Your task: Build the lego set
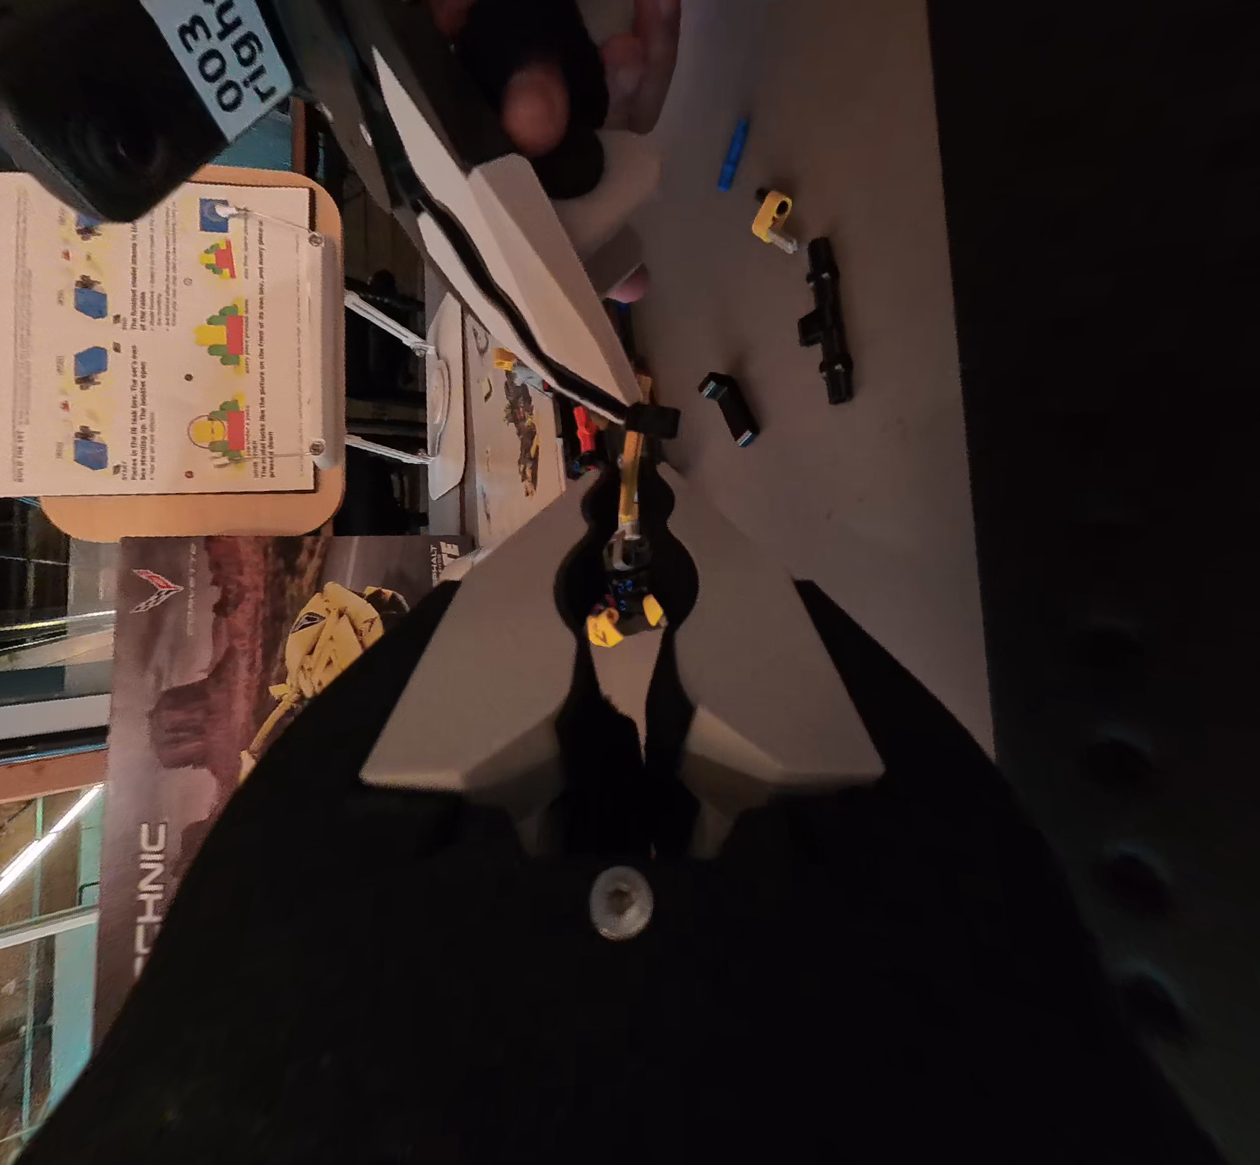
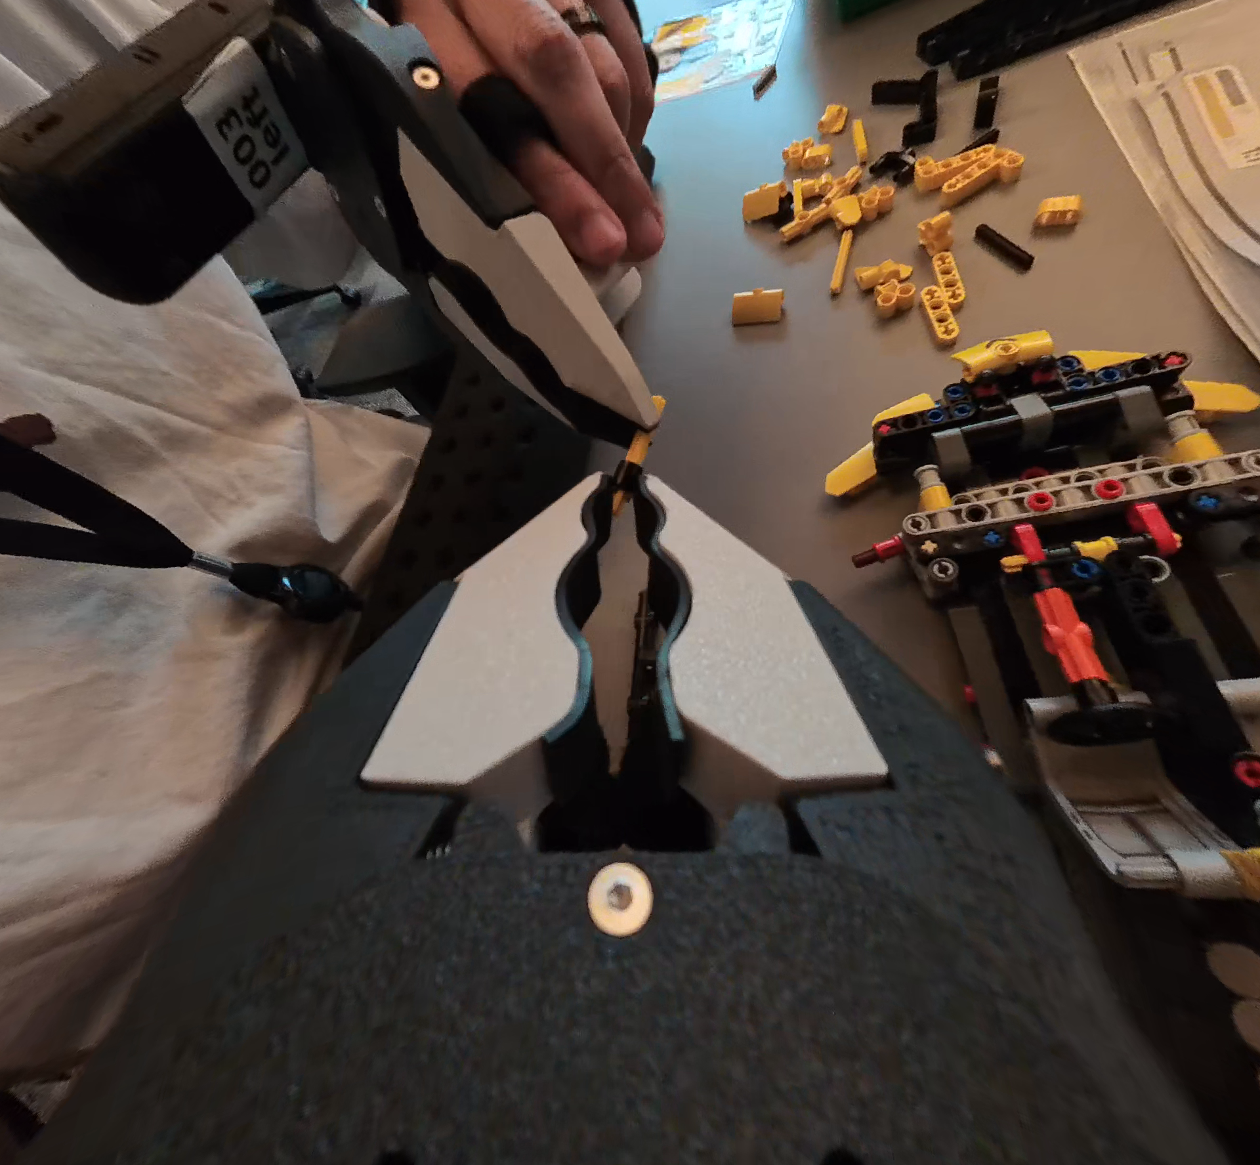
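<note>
Between both sets of jaws, one yellow axle is shared.
Left wrist view: the left gripper (image 1: 631,484) is clamped narrow on the yellow axle (image 1: 631,477), long axis along its fingers; the right gripper (image 1: 637,413) pinches a black connector (image 1: 654,420) at the far end. Right wrist view: the right gripper (image 2: 624,484) is narrow on the same axle (image 2: 631,460), meeting the left gripper (image 2: 644,420) tip to tip above the desk (image 2: 736,423).

The right gripper (image 2: 631,484) has matt grey plastic fingers (image 2: 504,648) on a rough, grainy black body, with a shiny metal screw (image 2: 620,896) low in the frame. At the upper right lie glossy yellow plastic lego pieces (image 2: 907,225) on a smooth matt grey table (image 2: 736,450). Crumpled white cloth (image 2: 170,621) fills the left. In the left wrist view, at the upper left, a printed paper sheet (image 1: 163,341) sits on a smooth wooden board (image 1: 191,518), and below it a glossy cardboard lego box (image 1: 225,655).
</note>
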The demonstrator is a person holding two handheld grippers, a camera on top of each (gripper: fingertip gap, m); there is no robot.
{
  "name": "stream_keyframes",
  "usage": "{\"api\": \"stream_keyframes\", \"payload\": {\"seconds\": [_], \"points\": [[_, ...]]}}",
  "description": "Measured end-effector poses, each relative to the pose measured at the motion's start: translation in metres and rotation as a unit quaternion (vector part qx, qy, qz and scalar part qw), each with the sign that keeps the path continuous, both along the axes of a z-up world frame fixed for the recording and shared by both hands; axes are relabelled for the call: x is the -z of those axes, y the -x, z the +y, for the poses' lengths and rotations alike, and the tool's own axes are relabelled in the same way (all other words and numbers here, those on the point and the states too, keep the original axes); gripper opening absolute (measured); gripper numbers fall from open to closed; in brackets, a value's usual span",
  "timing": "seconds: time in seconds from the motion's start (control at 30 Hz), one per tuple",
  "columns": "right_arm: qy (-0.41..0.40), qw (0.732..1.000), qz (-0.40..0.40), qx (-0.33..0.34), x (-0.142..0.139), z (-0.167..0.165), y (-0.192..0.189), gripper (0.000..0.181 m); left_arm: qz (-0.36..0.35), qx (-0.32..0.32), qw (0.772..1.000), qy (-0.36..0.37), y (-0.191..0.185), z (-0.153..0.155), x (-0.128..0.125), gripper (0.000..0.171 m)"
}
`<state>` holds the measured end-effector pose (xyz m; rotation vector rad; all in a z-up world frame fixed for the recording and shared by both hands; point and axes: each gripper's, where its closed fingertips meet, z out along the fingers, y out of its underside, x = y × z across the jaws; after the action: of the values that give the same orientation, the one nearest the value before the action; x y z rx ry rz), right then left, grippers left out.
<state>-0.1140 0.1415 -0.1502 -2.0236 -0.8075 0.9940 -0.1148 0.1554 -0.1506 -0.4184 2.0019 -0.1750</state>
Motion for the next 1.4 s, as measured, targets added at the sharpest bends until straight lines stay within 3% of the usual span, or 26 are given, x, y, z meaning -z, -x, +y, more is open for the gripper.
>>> {"api": "stream_keyframes", "payload": {"seconds": [0.27,0.33,0.4,0.47,0.57,0.63,0.7,0.93,1.07,1.13,1.2,1.27,1.4], "points": [[0.014,0.999,-0.032,0.002,0.01,0.001,0.005,0.007,0.013,-0.007,0.997,-0.073,0.001,0.003,0.001,0.001],[0.002,0.999,-0.032,0.006,0.008,0.003,0.003,0.007,0.014,-0.016,0.999,-0.032,0.003,0.003,-0.002,0.002],[-0.017,0.999,-0.028,0.01,0.004,0.005,0.0,0.007,-0.007,-0.029,0.994,0.104,0.004,0.002,-0.02,0.008],[-0.052,0.999,-0.011,0.011,-0.006,0.007,-0.001,0.007,-0.022,-0.053,0.955,0.29,0.005,0.008,-0.041,0.019],[-0.099,0.994,0.029,0.017,-0.027,0.01,0.0,0.007,0.039,-0.021,0.847,0.53,0.009,-0.004,-0.046,0.028],[-0.107,0.993,0.039,0.012,-0.033,0.01,0.004,0.007,0.05,0.005,0.796,0.603,0.009,-0.008,-0.047,0.022],[-0.111,0.993,0.032,0.002,-0.031,0.008,0.009,0.007,0.056,0.015,0.779,0.624,0.006,-0.009,-0.043,0.013],[-0.111,0.994,-0.015,-0.008,-0.019,0.005,0.013,0.007,0.089,0.014,0.807,0.583,0.005,-0.014,-0.025,0.005],[-0.155,0.986,-0.044,0.045,-0.024,0.019,0.005,0.008,0.03,-0.012,0.832,0.554,-0.003,0.001,-0.032,0.005],[-0.166,0.983,-0.026,0.073,-0.03,0.024,0.0,0.024,-0.042,-0.033,0.873,0.484,-0.007,0.014,-0.039,0.004],[-0.128,0.984,0.004,0.121,-0.032,0.034,-0.01,0.032,-0.095,-0.06,0.921,0.373,-0.009,0.025,-0.04,0.004],[-0.08,0.983,0.06,0.152,-0.038,0.04,-0.013,0.044,-0.131,-0.084,0.954,0.258,-0.01,0.032,-0.04,0.004],[-0.036,0.97,0.139,0.194,-0.047,0.048,-0.006,0.047,-0.171,-0.115,0.972,0.111,-0.015,0.037,-0.043,0.005]]}}
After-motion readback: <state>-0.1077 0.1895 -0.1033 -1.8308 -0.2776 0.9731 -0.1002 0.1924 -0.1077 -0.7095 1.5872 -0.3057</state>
